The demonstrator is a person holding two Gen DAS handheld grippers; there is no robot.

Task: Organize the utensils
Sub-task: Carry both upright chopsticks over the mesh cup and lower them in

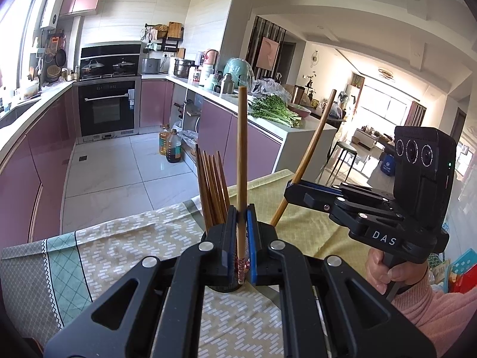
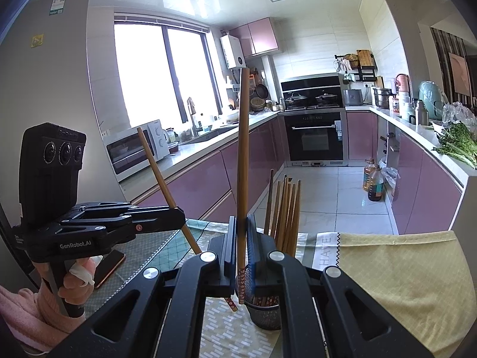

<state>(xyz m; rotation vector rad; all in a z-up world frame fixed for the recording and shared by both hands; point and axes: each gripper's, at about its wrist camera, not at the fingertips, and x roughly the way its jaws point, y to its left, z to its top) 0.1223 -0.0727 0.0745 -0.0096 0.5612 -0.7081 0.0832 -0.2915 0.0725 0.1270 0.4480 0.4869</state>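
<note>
My left gripper (image 1: 242, 240) is shut on a wooden chopstick (image 1: 242, 161) that stands upright with its patterned tip over a dark utensil cup (image 1: 222, 288). Several chopsticks (image 1: 212, 188) stand in that cup. My right gripper (image 2: 242, 250) is shut on another wooden chopstick (image 2: 243, 161), held upright over the metal mesh cup (image 2: 266, 313) with several chopsticks (image 2: 286, 211) in it. In the left wrist view the right gripper (image 1: 290, 185) holds its chopstick (image 1: 308, 155) tilted. In the right wrist view the left gripper (image 2: 179, 213) holds its chopstick (image 2: 167, 191) tilted.
The cup stands on a table with a green and yellow patterned cloth (image 1: 125, 247). A phone (image 2: 108, 268) lies on the table at the left. Pink kitchen cabinets (image 2: 208, 179), an oven (image 2: 316, 137) and a counter with greens (image 1: 274, 110) lie beyond the table edge.
</note>
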